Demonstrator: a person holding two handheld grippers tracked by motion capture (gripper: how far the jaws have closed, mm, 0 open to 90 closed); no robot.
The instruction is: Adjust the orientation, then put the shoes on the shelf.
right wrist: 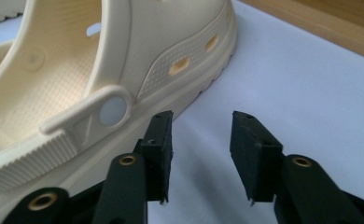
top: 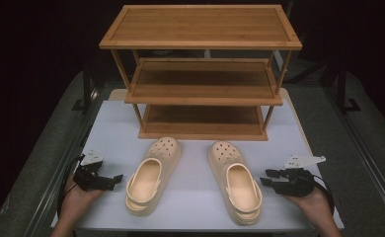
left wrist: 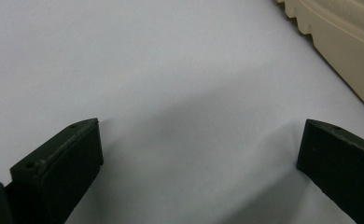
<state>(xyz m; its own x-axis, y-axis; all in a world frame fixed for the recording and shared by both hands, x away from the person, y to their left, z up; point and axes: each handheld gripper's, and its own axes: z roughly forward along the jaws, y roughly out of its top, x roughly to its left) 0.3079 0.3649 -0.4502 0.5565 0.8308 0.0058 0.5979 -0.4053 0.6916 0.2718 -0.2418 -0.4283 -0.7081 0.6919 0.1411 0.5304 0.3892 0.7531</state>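
Two cream clogs lie on the white table, toes toward the shelf: the left clog [top: 151,175] and the right clog [top: 236,180]. My left gripper [top: 115,179] rests just left of the left clog, jaws wide apart over bare table [left wrist: 185,93], with that clog's ridged sole [left wrist: 343,37] at the upper right. My right gripper [top: 267,177] sits just right of the right clog, pointing at it. Its jaws stand partly apart with nothing between them [right wrist: 201,135], and its near jaw lies close beside the clog's side [right wrist: 180,65] by the strap rivet.
A three-tier bamboo shoe rack [top: 200,74] stands at the back of the table, its lowest shelf [top: 203,129] just beyond the clogs' toes. Dark floor and stand legs surround the table [top: 195,207].
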